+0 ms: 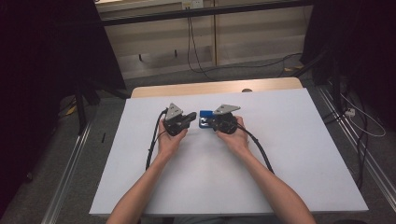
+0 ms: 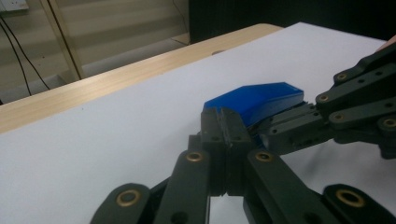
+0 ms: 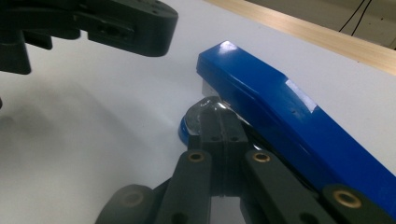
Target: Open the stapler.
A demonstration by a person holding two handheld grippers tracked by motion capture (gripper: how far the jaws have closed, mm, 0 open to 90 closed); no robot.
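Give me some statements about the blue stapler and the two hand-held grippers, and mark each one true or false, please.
1. The stapler is blue. True.
2. The left hand-held gripper has its jaws wide apart. False: they are closed together, beside the stapler's end.
3. The right hand-held gripper is shut. True.
4. The stapler lies on bare wood. False: it lies on the white table surface; the wood strip is at the far edge.
5. Both grippers meet near the table's middle. True.

Glossy blue plastic stapler [image 3: 289, 116], matt black tongs [image 2: 224, 130], smooth white tabletop [image 1: 280, 177] with pale wood edge [image 1: 215, 87].
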